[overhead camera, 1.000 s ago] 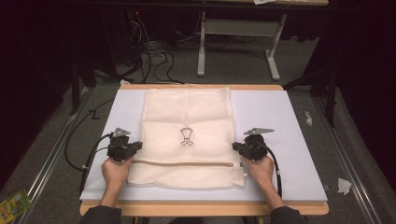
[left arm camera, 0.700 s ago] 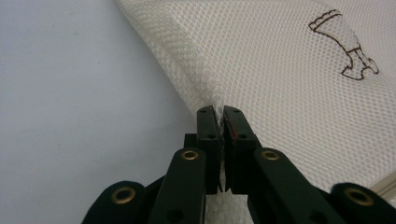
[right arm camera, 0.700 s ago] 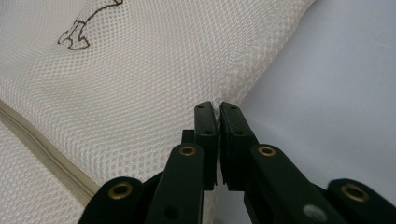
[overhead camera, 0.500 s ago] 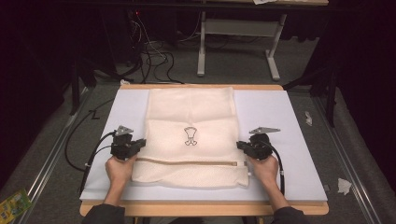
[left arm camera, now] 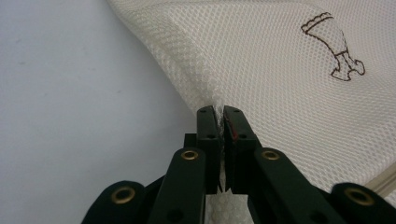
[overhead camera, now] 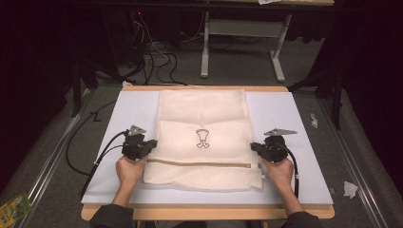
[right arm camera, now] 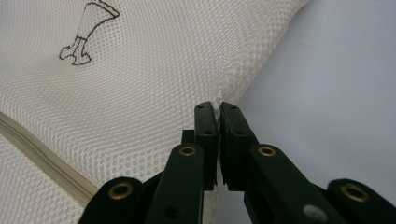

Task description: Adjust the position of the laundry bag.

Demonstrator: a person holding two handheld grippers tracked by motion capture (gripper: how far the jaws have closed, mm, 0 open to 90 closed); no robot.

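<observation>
Across the near part of the pale blue mat (overhead camera: 119, 114), the mesh laundry bag (overhead camera: 204, 114) lies lengthwise away from the person; left gripper (overhead camera: 151, 145) and right gripper (overhead camera: 254, 147) each pinch one side edge, above the zipper (overhead camera: 199, 164).

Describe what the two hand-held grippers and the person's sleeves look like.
Both the left hand-held gripper and the right hand-held gripper are black, with brass-coloured rivets, a grey three-cornered plate on top and a trailing black cable. The sleeves are dark.
</observation>
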